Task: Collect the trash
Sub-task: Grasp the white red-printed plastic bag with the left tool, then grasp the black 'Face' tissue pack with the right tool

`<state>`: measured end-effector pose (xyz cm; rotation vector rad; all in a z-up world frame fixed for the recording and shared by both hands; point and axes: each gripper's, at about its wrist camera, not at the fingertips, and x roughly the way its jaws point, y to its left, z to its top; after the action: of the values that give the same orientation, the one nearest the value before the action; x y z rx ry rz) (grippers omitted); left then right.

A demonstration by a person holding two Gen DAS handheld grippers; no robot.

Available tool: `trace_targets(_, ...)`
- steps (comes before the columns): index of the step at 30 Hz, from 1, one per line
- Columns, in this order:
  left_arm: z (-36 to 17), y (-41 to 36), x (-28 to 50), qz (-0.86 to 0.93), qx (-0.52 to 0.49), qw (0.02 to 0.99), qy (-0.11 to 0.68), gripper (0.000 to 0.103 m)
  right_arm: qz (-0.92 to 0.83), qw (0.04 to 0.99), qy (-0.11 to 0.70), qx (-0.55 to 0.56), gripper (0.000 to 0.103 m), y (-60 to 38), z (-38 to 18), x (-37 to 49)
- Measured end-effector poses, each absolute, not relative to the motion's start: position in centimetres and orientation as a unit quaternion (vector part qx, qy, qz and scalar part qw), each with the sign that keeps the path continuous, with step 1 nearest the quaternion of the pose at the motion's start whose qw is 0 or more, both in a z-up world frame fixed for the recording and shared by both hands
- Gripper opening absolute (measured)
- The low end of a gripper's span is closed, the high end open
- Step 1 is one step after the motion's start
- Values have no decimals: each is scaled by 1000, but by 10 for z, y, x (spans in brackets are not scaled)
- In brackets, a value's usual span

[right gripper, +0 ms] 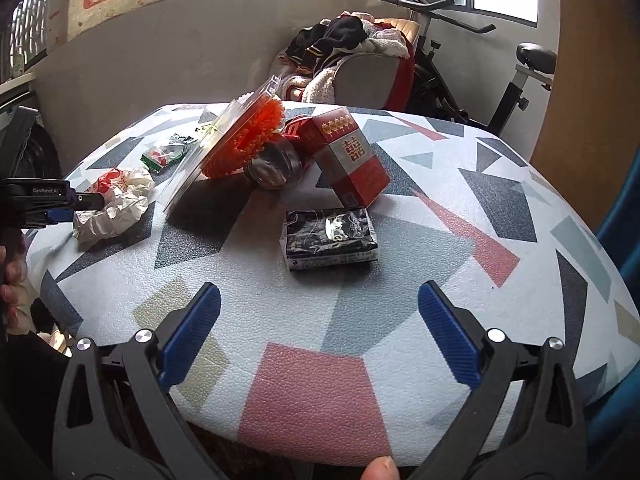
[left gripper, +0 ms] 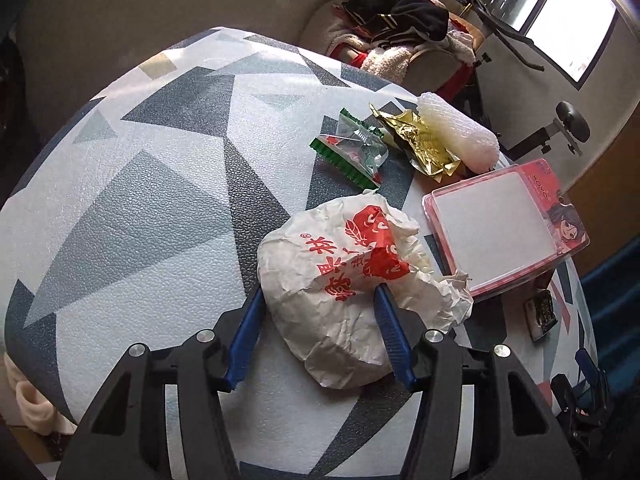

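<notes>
**Operator:** Over on the left wrist view, my left tool has its blue pads pressed into both sides of the crumpled white paper wrapper with red print, which sits on the patterned tabletop. I'd call that a grip taken but not lifted.

**Observer:** What else is in that view?

**Operator:** Beyond the wrapper: one green-edged clear packet, one gold foil wrapper, one roll of white bubble wrap touching the foil, and one pink-rimmed plastic blister pack just beside the wrapper. One small dark pack lies near the tabletop's right edge.

**Observer:** And the right wrist view?

**Operator:** My right tool hangs with its jaws wide apart and nothing between them, above bare tabletop. Ahead lies the same dark pack, flat. Behind it stand one red box, tilted, and one metal tin on its side, touching the box. The blister pack leans up, with an orange mass showing inside. At far left I see my left tool on the white wrapper.

**Observer:** How far along are we?

**Operator:** Barely begun, I judge. No bin shows in either view, and every piece is on the tabletop. Eight items in all; one gripped, seven untouched. The dark pack looks the natural pick for the right tool.
</notes>
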<state>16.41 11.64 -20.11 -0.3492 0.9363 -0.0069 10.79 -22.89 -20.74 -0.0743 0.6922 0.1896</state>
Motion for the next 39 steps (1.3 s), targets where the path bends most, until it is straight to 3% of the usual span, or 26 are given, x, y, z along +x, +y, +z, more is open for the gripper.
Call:
trace_targets(13, -200, 117, 165, -7, -167, 876, 453, 55, 79, 920, 380, -55, 97, -245, -209, 180)
trace_targets(31, -201, 117, 163, -6, -167, 878, 449, 55, 103, 886, 442, -94, 97, -213, -226, 199)
trace_targets(32, -201, 117, 163, -6, -168, 878, 449, 55, 109, 884, 447, -81, 95, -216, -227, 201)
trace_targets(35, -200, 117, 163, -6, -162, 879, 449, 53, 124, 882, 452, -52, 65, -222, -224, 202)
trace_targets(39, -198, 119, 161, -9, -168, 880, 444, 46, 130, 889, 437, -39, 63, -225, -215, 190)
